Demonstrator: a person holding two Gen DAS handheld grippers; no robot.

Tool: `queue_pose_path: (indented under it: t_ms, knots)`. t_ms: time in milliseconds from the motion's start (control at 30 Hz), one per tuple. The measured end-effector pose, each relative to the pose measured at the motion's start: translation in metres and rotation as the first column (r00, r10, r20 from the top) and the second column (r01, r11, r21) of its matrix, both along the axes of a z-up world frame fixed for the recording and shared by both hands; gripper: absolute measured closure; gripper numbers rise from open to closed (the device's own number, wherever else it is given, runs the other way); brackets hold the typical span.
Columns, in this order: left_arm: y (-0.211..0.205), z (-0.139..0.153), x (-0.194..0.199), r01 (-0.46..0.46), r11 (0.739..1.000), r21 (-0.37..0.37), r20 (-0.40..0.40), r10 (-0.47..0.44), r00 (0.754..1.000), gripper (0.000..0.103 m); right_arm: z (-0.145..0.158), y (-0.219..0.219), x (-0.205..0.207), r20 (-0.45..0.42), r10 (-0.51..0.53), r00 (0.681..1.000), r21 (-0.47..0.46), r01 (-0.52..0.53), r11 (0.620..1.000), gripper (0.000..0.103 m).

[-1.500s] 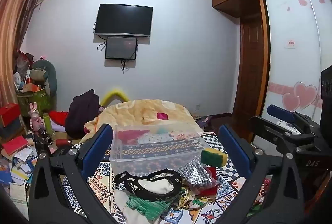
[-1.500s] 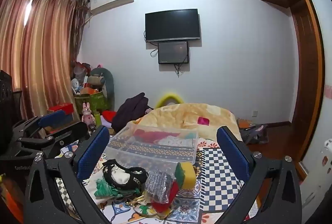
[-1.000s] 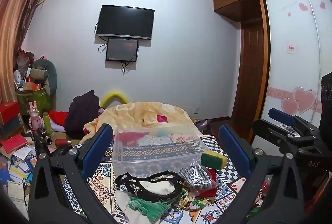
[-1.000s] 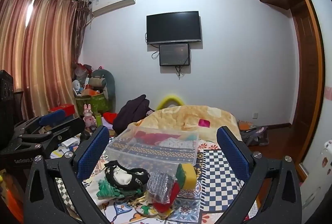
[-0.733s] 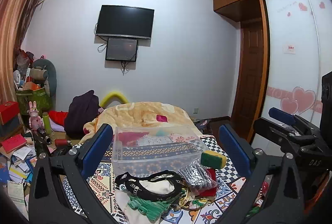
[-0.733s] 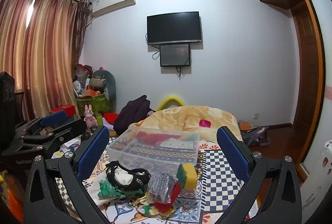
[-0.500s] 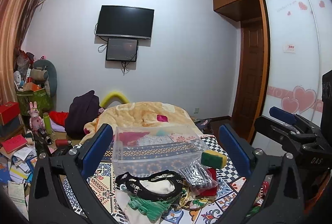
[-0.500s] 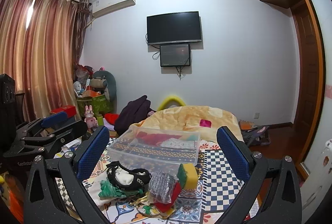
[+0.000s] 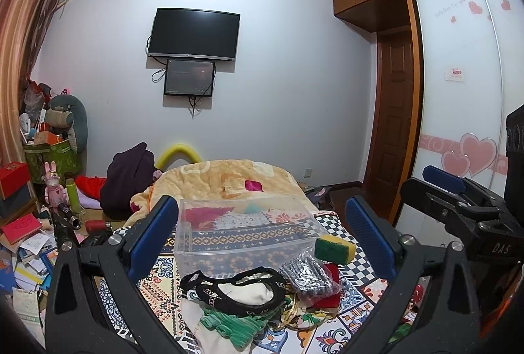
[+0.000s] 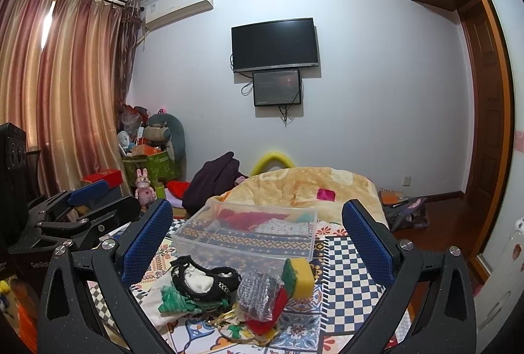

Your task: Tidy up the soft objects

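Note:
A pile of soft things lies on the patterned bed cover: a black-and-white cloth (image 9: 239, 287) (image 10: 203, 280), a green knit cloth (image 9: 229, 323) (image 10: 175, 300), a grey mesh bag (image 9: 309, 272) (image 10: 258, 291), a red cloth (image 10: 267, 318) and a yellow-green sponge (image 9: 334, 249) (image 10: 299, 277). A clear plastic bin (image 9: 242, 232) (image 10: 249, 234) stands just behind the pile. My left gripper (image 9: 262, 239) is open and empty above the pile. My right gripper (image 10: 257, 239) is open and empty, to the right of the left one.
A peach blanket (image 9: 226, 180) covers the far end of the bed. Boxes, books and toys (image 9: 29, 223) clutter the floor at the left. A wardrobe with heart stickers (image 9: 465, 124) and a wooden door (image 9: 389, 131) stand at the right. A TV (image 9: 195, 33) hangs on the wall.
Both grippers have tilted or risen slightly, so the scene sits a little lower in view. Both stay open and empty. Nothing on the bed has moved.

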State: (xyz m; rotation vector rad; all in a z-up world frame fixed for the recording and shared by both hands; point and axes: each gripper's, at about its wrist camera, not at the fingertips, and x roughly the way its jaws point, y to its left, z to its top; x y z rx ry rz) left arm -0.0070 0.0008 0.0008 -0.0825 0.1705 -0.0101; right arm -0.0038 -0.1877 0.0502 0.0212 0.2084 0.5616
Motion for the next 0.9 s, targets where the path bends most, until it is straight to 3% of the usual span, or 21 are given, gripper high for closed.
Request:
queue_pose_path:
  t_ms: [900]
  knots:
    - [-0.0005, 0.0028, -0.0044, 0.001, 1.000, -0.002, 0.008, -0.001, 1.000, 0.000, -0.0011, 0.0008, -0.0018, 0.002, 0.001, 1.000, -0.002, -0.001, 1.000, 0.000]
